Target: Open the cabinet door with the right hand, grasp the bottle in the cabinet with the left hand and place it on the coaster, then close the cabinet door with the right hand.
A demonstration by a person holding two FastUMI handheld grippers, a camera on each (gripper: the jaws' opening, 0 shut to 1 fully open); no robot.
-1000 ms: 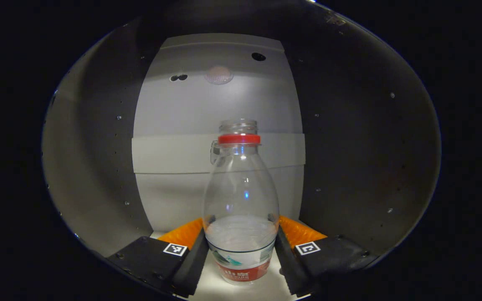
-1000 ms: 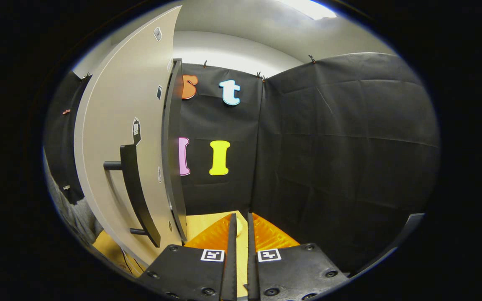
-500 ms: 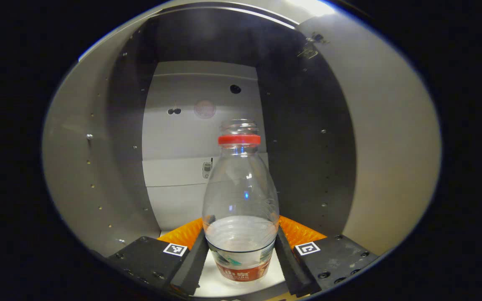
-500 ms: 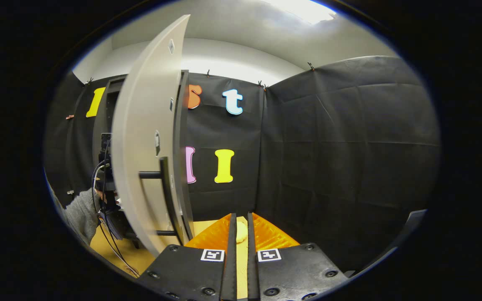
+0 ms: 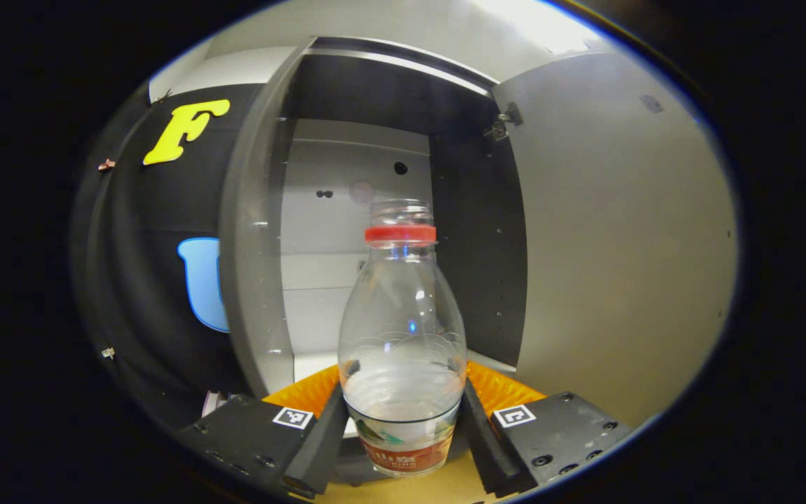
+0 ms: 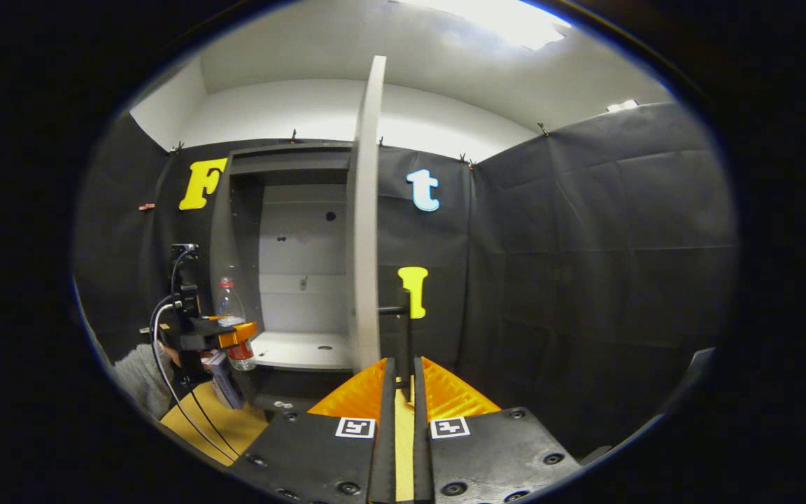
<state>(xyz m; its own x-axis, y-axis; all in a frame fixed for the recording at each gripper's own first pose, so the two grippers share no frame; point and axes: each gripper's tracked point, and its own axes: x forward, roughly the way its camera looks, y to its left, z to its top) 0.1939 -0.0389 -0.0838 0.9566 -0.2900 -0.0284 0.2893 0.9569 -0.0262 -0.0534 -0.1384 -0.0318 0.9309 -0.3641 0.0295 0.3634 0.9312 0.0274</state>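
A clear plastic bottle [image 5: 401, 329] with a red neck ring, no cap and a little water stands upright between the fingers of my left gripper [image 5: 401, 413], which is shut on its lower body. Behind it is the open cabinet [image 5: 347, 231], and the bottle is out in front of the shelf. In the right gripper view the same bottle [image 6: 228, 302] and left gripper [image 6: 237, 336] show small at the left, in front of the cabinet [image 6: 298, 266]. My right gripper [image 6: 403, 392] is shut with nothing in it, facing the edge of the open door [image 6: 364, 231] and its dark bar handle [image 6: 403, 329].
The grey door [image 5: 620, 231] stands wide open on the right of the left gripper view. A wooden table top [image 6: 193, 427] lies below the cabinet. A small box-like object [image 6: 221, 378] sits under the left gripper. A grey sleeve [image 6: 138, 374] shows at the far left.
My left gripper has drawn back out of the cabinet with the bottle held in it. The right gripper view has swung, so the door now shows edge-on and the cabinet inside is visible.
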